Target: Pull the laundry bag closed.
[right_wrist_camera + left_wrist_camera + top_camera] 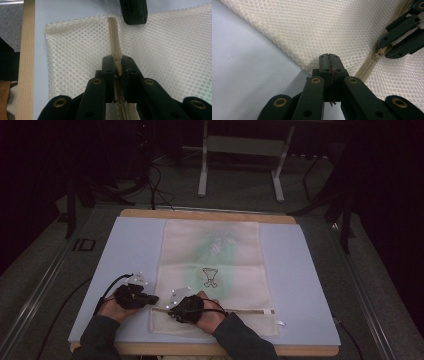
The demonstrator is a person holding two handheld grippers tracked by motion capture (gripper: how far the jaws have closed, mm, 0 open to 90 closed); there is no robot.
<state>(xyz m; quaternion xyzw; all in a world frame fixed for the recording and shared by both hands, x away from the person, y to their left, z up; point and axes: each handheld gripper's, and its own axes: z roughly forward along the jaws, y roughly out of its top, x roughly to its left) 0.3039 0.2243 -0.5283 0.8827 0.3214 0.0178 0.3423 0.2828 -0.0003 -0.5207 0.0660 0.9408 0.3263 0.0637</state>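
Cream mesh bag (212,270) is laid flat on the blue table (125,250), one bag with one zip (115,37) running near its close edge. Two forearms are brought in low from the near side. The left gripper (329,58) is seen pressed shut at the bag's left edge; whether mesh is caught cannot be told. The right gripper (117,65) is closed on the zip. A printed figure (210,277) is hard to make out.
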